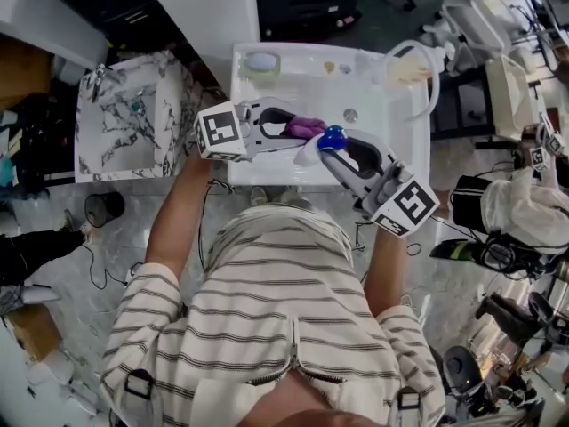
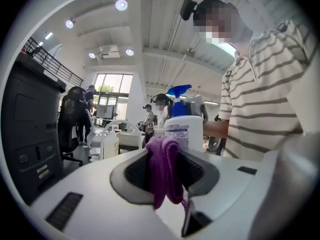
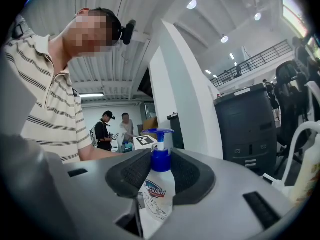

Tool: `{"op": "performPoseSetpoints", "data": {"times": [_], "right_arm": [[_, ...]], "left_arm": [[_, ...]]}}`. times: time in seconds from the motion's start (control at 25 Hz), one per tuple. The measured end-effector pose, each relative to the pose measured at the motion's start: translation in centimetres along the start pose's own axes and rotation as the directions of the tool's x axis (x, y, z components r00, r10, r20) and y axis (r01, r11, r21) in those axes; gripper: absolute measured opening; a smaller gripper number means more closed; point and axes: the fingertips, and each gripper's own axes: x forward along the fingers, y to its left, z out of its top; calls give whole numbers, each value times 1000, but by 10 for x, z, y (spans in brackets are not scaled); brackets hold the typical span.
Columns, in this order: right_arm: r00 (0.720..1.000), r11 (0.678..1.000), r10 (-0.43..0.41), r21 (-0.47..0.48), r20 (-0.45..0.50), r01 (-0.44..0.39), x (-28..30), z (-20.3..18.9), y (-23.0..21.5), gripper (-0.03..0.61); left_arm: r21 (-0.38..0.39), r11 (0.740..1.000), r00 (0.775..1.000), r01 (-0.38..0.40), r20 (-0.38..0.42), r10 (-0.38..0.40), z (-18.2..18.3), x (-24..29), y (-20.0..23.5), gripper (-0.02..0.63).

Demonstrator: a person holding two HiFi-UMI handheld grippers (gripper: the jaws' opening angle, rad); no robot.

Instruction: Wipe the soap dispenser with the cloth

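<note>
Cloth (image 2: 162,170) pinched in left tongs (image 1: 298,126), soap dispenser (image 3: 159,186) clamped by right tongs (image 1: 336,146), its base hidden

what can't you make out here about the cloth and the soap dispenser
- Head view: soap dispenser body, largely covered by the right hand-held gripper; only its blue pump shows clearly.
- Left gripper view: whether the cloth touches the dispenser; the cloth itself hides that spot.
- Right gripper view: the dispenser's base, sunk behind the gripper body; label print too small.

Head view steeply down over sink (image 1: 378,74), both gripper views close, level, sharing soap dispenser (image 2: 184,128).
</note>
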Motion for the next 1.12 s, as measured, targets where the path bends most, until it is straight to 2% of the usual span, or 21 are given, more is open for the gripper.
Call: {"op": "performPoseSetpoints", "data": {"times": [0.16,0.32,0.88,1.12], "right_arm": [[1000,1000,21,10,10,-21,2,1,1,130],[999,999,24,25,23,-24,2,3,0,130],[999,998,-23,55,36,21,6,5,-12,130],[999,998,-45,44,24,44,5,3,-14,130]], "left_arm": [[-33,999,1000,30,8,-30,-6,-1,1,123],[-73,997,1000,24,14,-23,-15,-4,0,124],[-142,987,996,-70,48,77,-22,-35,-8,124],[-110,987,991,-113,52,119,-11,-37,-13,126]]}}
